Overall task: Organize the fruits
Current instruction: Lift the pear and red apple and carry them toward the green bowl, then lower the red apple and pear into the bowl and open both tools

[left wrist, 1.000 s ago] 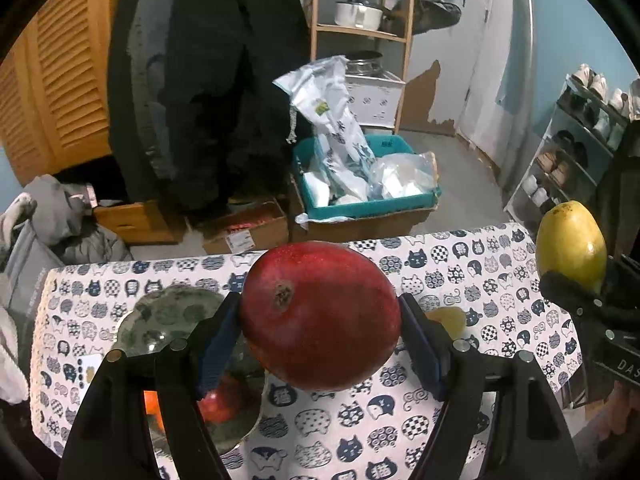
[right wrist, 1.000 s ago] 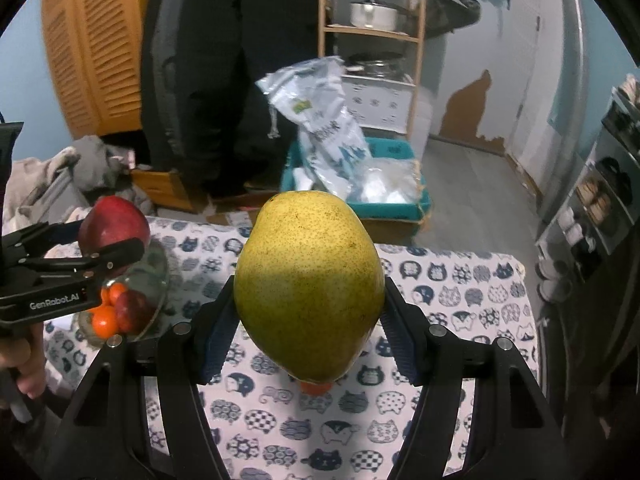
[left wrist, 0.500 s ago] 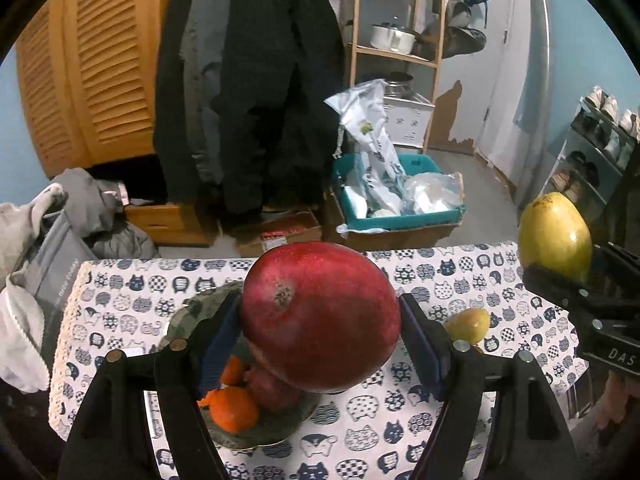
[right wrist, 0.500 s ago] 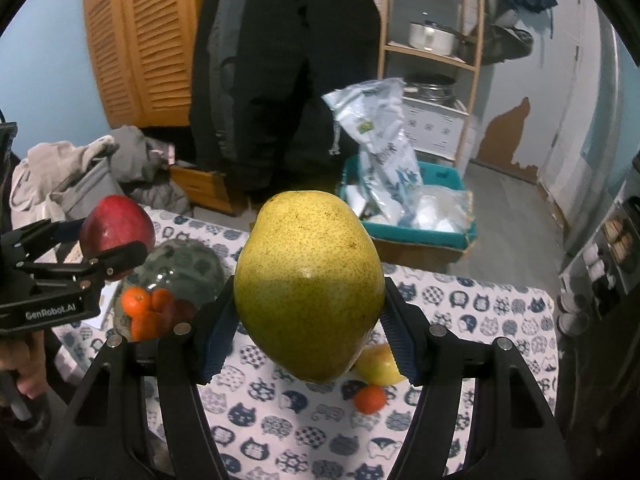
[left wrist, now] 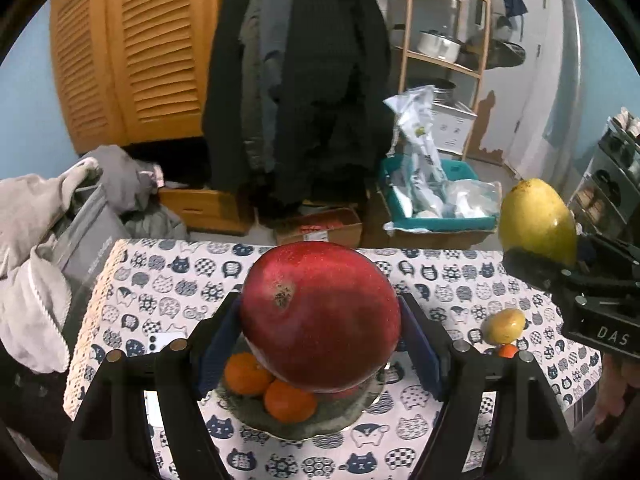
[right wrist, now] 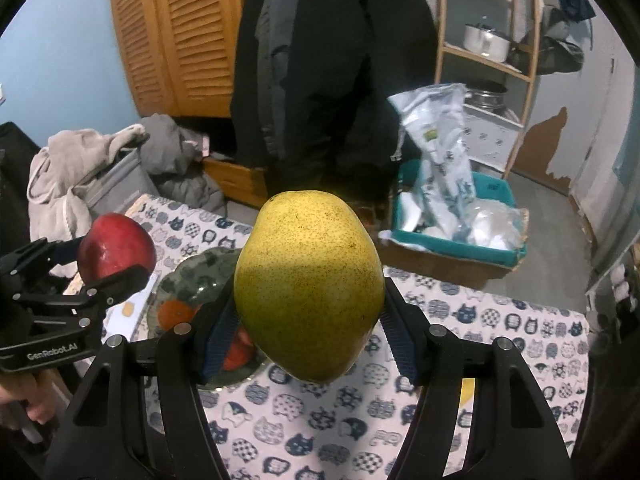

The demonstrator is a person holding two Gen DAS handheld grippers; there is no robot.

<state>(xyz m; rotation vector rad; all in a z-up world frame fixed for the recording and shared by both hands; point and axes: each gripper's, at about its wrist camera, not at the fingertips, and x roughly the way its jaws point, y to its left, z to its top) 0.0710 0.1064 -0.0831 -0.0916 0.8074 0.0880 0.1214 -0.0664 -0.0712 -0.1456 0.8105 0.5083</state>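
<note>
The left gripper [left wrist: 320, 344] holds a red fruit [left wrist: 320, 316] between its blue pads, above a green plate [left wrist: 296, 424] on the cat-print table [left wrist: 168, 280]. The right gripper [right wrist: 308, 336] clamps a yellow-green mango [right wrist: 308, 284] the same way, over the table's middle. The left view alone shows two oranges [left wrist: 288, 400] on the plate's near side, directly under the red fruit, plus a small yellow fruit [left wrist: 504, 324] and a tiny orange one [left wrist: 507, 350] touching it near the table's right edge; the mango appears there at the far right. The right view alone shows the plate's mottled far rim [right wrist: 208, 264] and the left gripper from the side, with a hand [right wrist: 24, 396] below it. A white card [left wrist: 168, 338] lies just left of the plate, toward the table's left edge. Beyond the far edge, a teal bin [right wrist: 452, 248] stands on the floor.
</note>
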